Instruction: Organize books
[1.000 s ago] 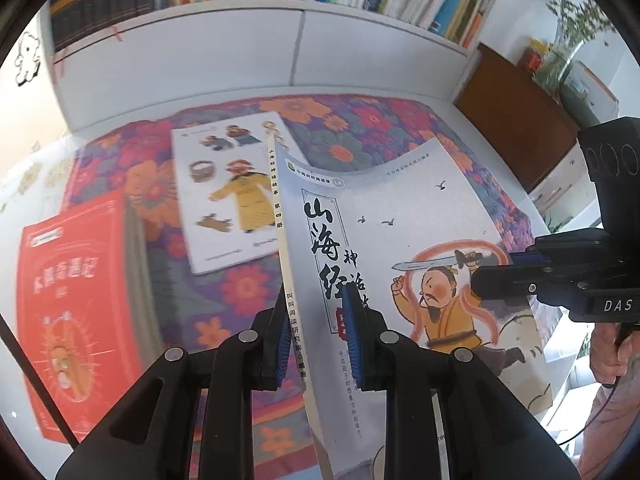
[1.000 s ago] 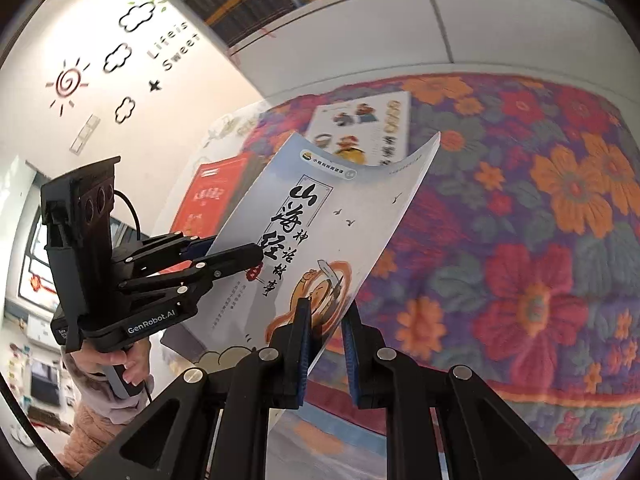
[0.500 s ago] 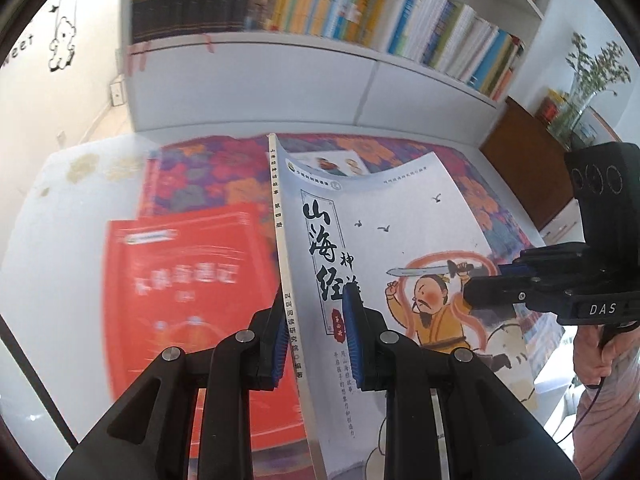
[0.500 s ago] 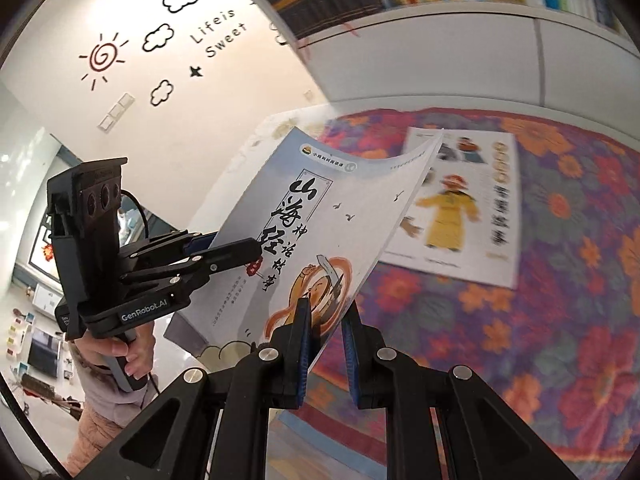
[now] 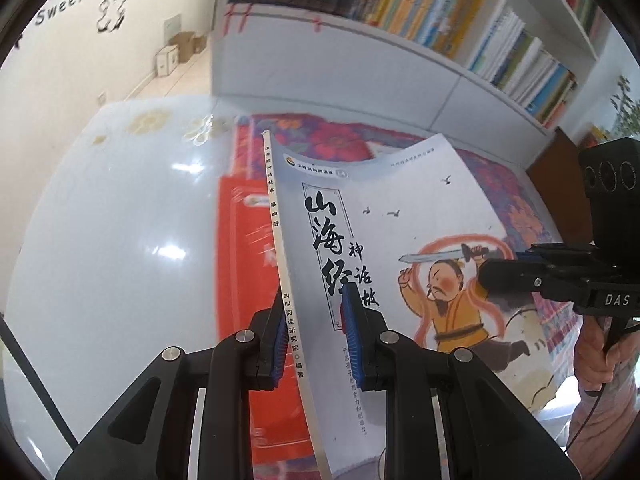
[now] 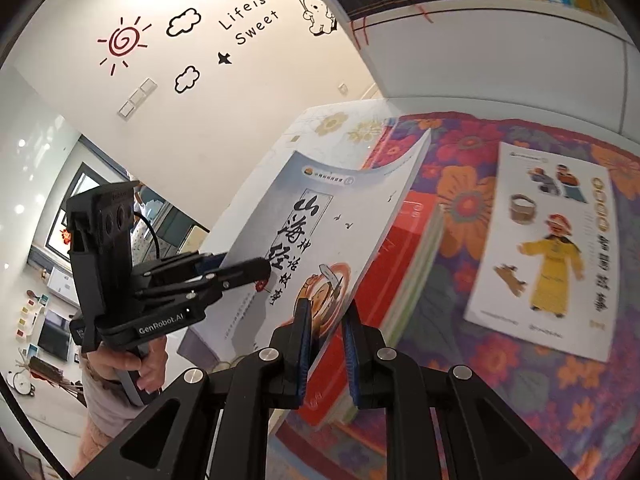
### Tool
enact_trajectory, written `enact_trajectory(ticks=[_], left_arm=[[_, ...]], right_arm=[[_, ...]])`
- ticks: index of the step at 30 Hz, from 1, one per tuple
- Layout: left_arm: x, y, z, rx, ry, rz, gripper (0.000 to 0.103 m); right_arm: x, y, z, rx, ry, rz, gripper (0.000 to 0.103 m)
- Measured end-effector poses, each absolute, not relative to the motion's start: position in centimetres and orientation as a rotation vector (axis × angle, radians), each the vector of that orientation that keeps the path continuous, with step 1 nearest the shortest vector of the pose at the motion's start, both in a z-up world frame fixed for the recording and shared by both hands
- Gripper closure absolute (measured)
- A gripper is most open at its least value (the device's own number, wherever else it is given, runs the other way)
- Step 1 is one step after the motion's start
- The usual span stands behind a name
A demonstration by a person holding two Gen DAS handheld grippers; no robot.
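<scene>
A big table (image 5: 100, 240) fills the room's middle, and a bright flower cloth (image 6: 520, 400) covers most of it. A full bookshelf (image 5: 440, 12) stands behind, at twelve o'clock. On the cloth lies a thick red book (image 6: 412, 248), flat, like the bottom of a pile. At three o'clock from it lies a thin white picture book (image 6: 552, 248), well apart. The pale grey book (image 5: 400, 240) is up in the air, right above the red one, tilted with its spine at nine o'clock. I think it is going on top of the red book to make a neat stack. It is wide and floppy, so two grips keep it from bending. The left gripper (image 5: 316, 336) pinches it tight near the spine. The right gripper (image 6: 326, 352) pinches its open edge at three o'clock. A hand (image 6: 136, 368) holds each tool from below
</scene>
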State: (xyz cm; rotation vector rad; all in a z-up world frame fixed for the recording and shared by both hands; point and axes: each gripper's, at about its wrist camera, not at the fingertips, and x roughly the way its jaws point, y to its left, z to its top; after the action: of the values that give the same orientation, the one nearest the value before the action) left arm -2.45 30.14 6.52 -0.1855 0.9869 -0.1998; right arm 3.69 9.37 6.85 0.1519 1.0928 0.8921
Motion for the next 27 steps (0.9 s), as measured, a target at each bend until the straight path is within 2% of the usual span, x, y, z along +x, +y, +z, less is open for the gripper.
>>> enact_trajectory(ticks=[9,27], left_arm=[[-1.4,31.9,3.4,-0.218,1.025,-0.174,0.082],[-0.7,32.2,3.5,-0.11,1.004,-0.061,0.076]], right_arm=[[5.0,11.6,3.0,0.173,1.139,0.874,0.088],[5.1,11.0,0.9,0.217,1.129,0.839,0.086]])
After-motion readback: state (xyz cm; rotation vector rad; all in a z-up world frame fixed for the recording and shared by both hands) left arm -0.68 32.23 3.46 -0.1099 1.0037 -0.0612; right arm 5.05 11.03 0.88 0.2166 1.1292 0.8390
